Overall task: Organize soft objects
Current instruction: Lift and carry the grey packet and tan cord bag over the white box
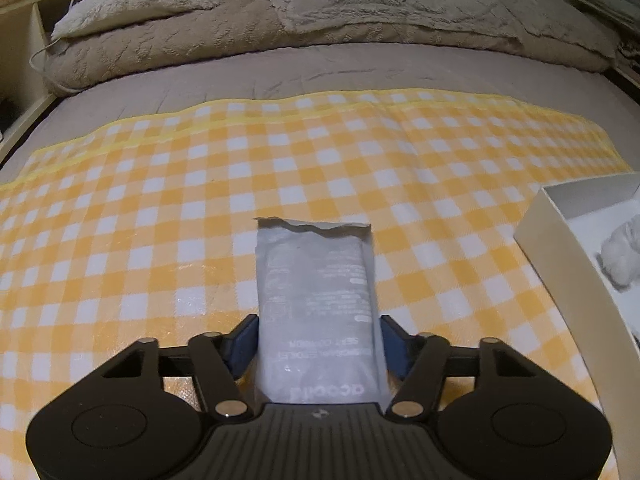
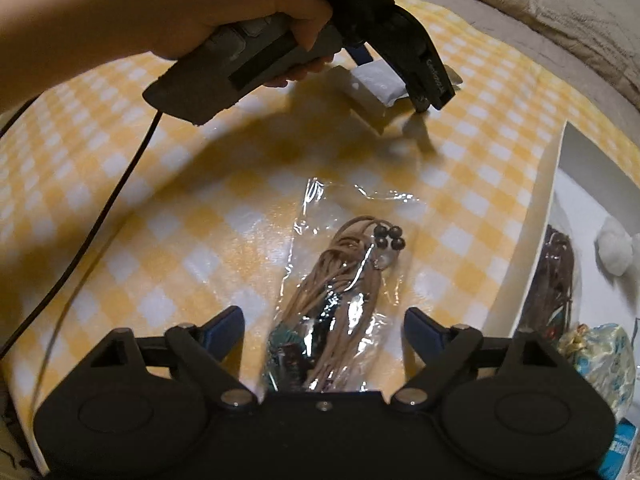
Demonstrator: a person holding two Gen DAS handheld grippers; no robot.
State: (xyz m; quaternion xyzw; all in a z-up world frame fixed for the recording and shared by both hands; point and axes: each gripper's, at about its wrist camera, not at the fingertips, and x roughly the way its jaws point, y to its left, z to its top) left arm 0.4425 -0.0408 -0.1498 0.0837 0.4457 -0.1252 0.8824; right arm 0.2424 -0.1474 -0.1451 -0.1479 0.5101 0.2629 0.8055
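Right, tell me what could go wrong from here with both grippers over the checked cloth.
1. The left gripper pinches the grey packet only near its rear end, so the long free front may sag or catch the white box wall.
2. The right gripper is open around the clear bag of cords; the glossy film may slip when pinched.
3. The left hand and its cable sit close ahead of the right gripper, so the two could collide.

1. A flat, pale grey plastic packet (image 1: 318, 304) printed with faint text is lying lengthwise on the yellow-and-white checked cloth, its far edge torn.
2. A clear crinkled plastic bag of beige cords with dark beads (image 2: 340, 292) is lying on the same cloth.
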